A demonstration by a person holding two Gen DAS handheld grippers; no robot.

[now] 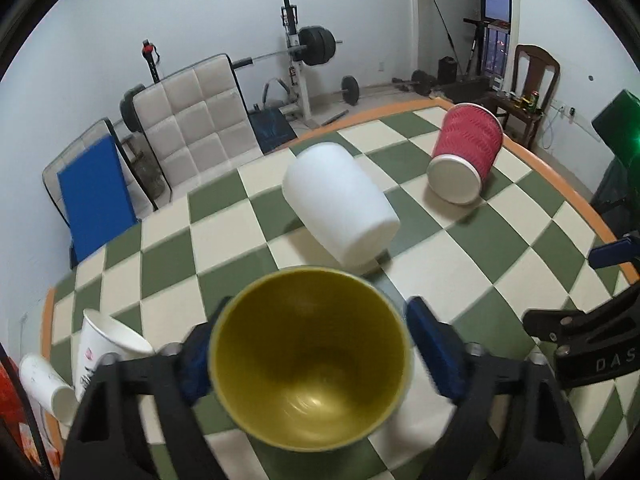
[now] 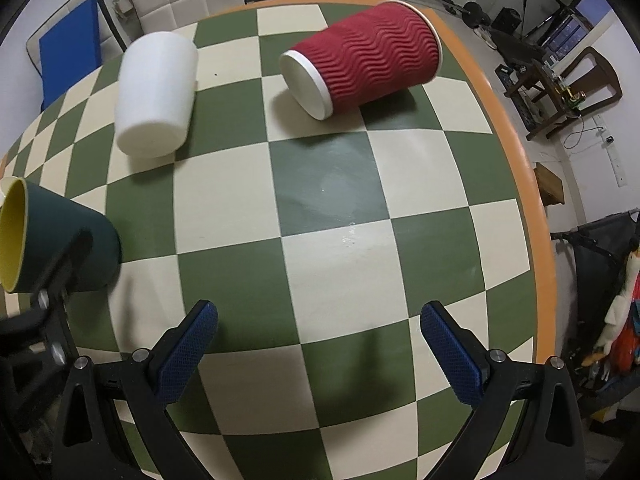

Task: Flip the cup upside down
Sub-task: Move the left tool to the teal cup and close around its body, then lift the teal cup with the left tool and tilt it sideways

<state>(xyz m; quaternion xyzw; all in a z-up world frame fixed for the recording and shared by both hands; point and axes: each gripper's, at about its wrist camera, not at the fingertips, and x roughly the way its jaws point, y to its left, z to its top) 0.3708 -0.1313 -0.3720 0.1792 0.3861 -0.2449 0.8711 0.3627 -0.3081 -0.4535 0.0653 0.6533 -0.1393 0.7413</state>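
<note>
Jaws of the left gripper (image 1: 308, 354) sit either side of the dark cup with the yellow inside (image 1: 310, 360), blue pads at its wall just under the rim; the left pad looks pressed on, the right pad's contact is blurred, so I judge the hold real but thin. The cup lies low over the tabletop (image 2: 328, 208) at its near left part, mouth turned toward the left wrist camera. Jaws of the right gripper (image 2: 318, 352) stand wide apart with nothing between them — only bare checks below.

Risk starts at that grip: a hold so near the rim on a smooth, tapering wall could let the cup slide out or swing as the wrist rolls it mouth-down. If it swings, its base may knock the white cup (image 1: 340, 208) lying on its side just beyond, which would roll freely. Farther off, the red ribbed cup (image 2: 360, 60) lies near the orange edge — a nudge could send it off. Two paper cups (image 1: 100, 348) by the left edge are close to the left gripper's frame too.
</note>
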